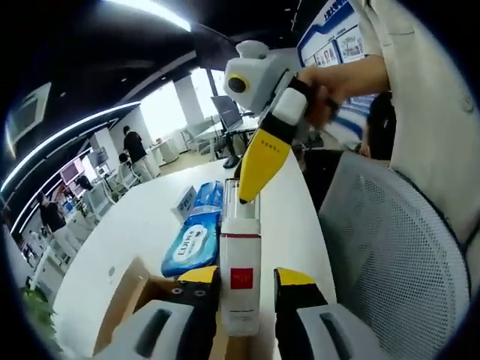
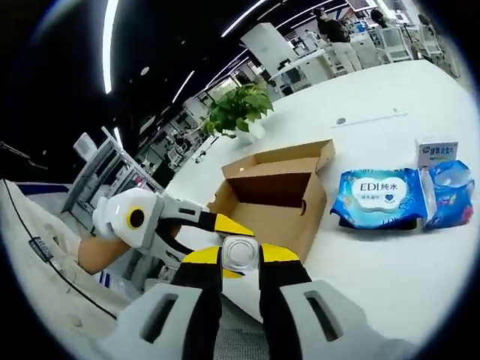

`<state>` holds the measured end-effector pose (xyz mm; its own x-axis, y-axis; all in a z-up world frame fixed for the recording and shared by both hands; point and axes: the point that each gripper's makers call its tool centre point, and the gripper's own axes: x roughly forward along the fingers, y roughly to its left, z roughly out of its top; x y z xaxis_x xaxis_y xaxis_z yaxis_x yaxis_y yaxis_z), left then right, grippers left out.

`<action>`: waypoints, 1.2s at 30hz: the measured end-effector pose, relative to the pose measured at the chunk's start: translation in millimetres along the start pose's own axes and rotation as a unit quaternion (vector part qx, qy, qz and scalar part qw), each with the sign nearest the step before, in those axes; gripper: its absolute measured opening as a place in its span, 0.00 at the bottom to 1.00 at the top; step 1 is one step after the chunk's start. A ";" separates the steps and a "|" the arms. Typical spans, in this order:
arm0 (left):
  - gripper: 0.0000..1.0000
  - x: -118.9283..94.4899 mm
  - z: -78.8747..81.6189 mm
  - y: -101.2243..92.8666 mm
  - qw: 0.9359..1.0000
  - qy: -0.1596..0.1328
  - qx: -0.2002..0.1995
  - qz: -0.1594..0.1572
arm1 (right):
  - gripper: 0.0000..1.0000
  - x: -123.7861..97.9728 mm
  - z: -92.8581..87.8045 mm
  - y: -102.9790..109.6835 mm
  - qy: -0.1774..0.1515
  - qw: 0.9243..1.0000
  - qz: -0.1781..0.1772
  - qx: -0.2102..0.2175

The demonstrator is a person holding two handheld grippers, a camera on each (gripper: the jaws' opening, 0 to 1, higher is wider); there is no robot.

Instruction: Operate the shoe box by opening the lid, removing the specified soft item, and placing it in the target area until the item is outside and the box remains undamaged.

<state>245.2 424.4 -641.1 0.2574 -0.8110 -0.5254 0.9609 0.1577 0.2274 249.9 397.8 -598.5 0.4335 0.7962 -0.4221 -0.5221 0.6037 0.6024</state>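
Our left gripper is clamped on the lower body of a white bottle, whose long axis runs straight out between the jaws. Our right gripper grips its cap end-on. Beyond the jaws sits the open box, with the wipes packs just past it on the table.

Each hand-held gripper: white housing, yellow-black jaws; person wears beige clothing.
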 end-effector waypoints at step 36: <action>0.71 -110.7 -71.5 52.3 0.952 0.028 -0.241 0.187 | 0.15 -26.4 88.9 -45.0 0.129 0.910 0.025 -0.393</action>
<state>274.2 562.7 -629.7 0.5830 -0.6185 -0.5269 0.7326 0.6806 0.0118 327.2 346.0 -554.2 0.2606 0.7454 -0.6135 -0.9446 0.3282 -0.0025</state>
